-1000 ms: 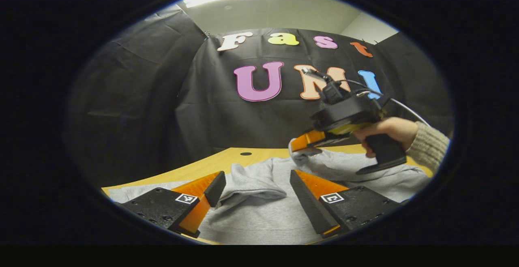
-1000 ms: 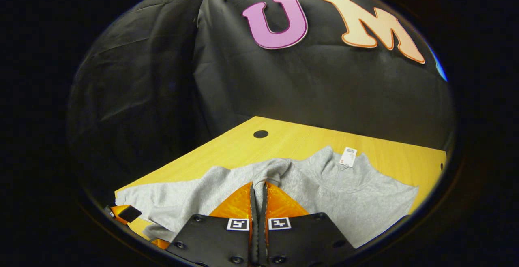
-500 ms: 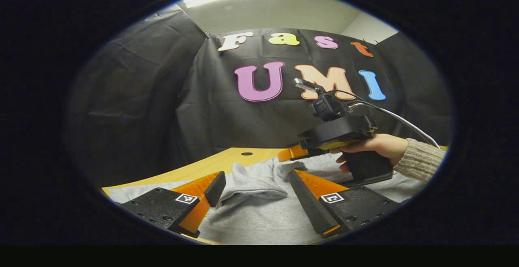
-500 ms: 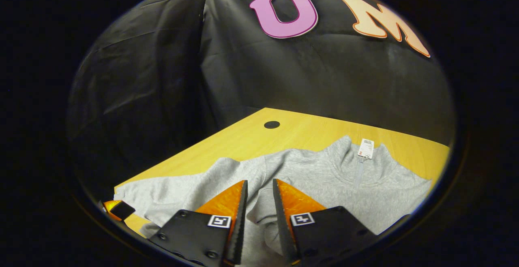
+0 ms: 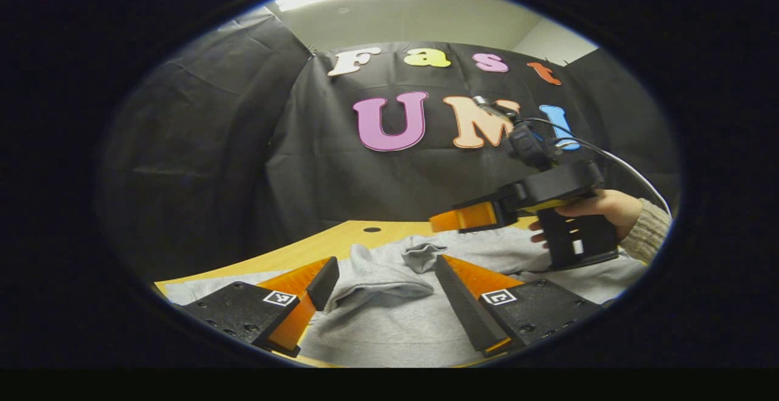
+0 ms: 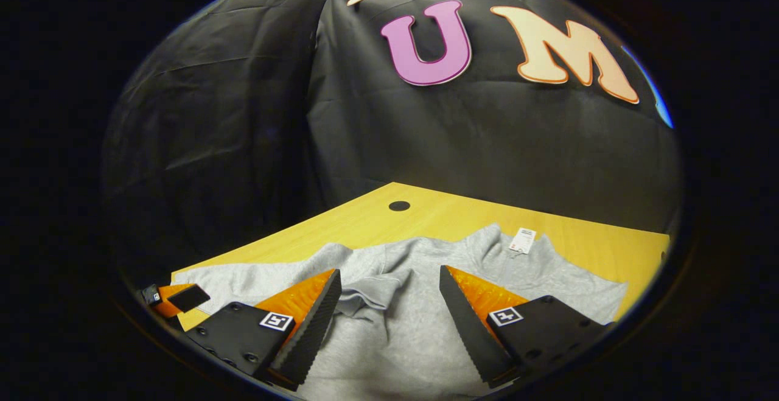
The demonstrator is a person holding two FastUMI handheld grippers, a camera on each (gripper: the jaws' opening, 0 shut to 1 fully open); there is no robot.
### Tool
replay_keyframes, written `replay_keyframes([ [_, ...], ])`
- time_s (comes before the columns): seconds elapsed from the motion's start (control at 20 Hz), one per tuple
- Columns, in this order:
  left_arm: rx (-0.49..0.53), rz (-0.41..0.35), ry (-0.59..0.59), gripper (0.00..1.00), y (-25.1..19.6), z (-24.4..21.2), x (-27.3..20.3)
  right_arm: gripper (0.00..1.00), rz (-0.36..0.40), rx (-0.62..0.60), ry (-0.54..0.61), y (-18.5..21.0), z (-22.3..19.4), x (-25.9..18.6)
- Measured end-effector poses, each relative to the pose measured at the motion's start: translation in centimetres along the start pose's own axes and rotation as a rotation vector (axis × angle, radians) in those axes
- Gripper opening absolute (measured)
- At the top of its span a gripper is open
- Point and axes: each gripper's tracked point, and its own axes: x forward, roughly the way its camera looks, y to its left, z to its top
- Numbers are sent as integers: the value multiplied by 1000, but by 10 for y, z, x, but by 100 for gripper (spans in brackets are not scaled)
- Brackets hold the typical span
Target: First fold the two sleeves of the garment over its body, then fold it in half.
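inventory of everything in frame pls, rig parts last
Garment: 1, grey, spread on the table, sleeve ends bunched over its body.
Tag: 1, white, at the garment's collar.
Table: 1, yellow wood, under the garment, a dark round hole near its far edge.
Booth wall: black cloth, behind the table.
Left gripper: 1, orange and black, open, low over the garment.
Right gripper: 1, orange and black, open, raised above the garment.
Hand: 1, knit sleeve at the wrist, around the right gripper's handle.
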Motion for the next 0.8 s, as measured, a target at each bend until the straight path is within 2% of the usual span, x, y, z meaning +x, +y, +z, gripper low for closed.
replay_keyframes([
  [0.2, 14, 41, 58, 96, 30, -10, -8, 100, -48, 20, -47, -33, -3, -55],
  [0.4, -9, 43, 143, 96, 71, -13, -24, 100, -120, 2, -126, -64, -1, -115],
  [0.45, -2, 49, 162, 100, 84, -13, -27, 100, -134, 4, -153, -71, 0, -127],
  [0.5, 11, 60, 193, 96, 98, -17, -31, 99, -149, 9, -166, -77, -2, -139],
  [0.55, 30, 73, 224, 99, 113, -19, -36, 99, -165, 14, -167, -82, -8, -148],
  [0.7, 86, 115, 289, 100, 152, -26, -47, 99, -206, 0, -165, -97, -20, -174],
  [0.8, 100, 134, 348, 96, 171, -40, -55, 99, -219, 3, -176, -100, -27, -187],
])
